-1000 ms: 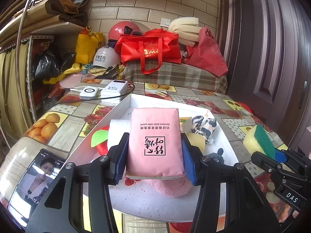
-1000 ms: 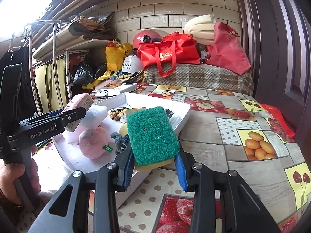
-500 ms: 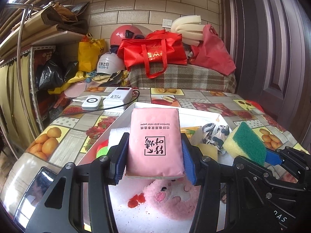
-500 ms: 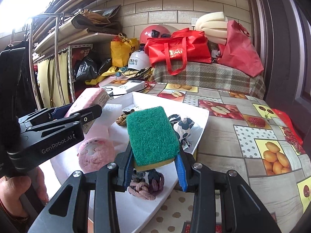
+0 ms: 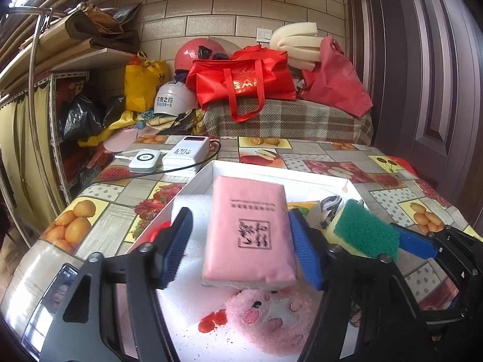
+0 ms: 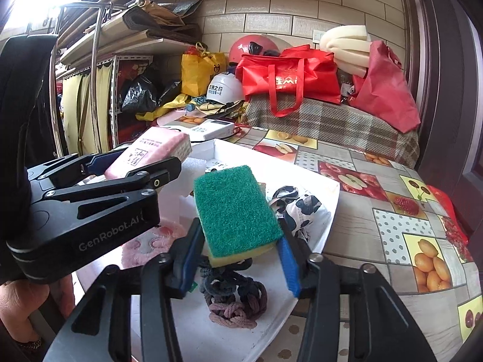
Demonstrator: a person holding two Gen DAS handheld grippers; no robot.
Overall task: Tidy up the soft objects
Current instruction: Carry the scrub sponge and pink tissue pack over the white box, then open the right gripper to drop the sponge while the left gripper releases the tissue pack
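The tissue pack (image 5: 249, 235), pink and soft-wrapped, sits between my left jaws over the white tray (image 5: 271, 172), and those jaws are opening: a clear gap shows on the left pad's side, while the right pad looks just beside or touching its edge, so I judge it released or nearly so. It should be light, squashy, with a slick film skin; the long sides are the place to take it. My right jaws are opening too, with the green-and-yellow sponge (image 6: 238, 211) between them, its sides apparently free of both pads; it is light, springy, rough on top, and best pinched across the foam. Below in the tray lie a pink plush toy (image 5: 271, 316), white foam blocks (image 5: 190, 208), a black-and-white cloth (image 6: 299, 208) and knotted hair ties (image 6: 235, 298), so landing room is tight. The left gripper (image 5: 241, 244) and right gripper (image 6: 238, 259) work close together. Power banks (image 5: 169, 154) and a phone (image 5: 57, 289) lie on the bench beside the tray.
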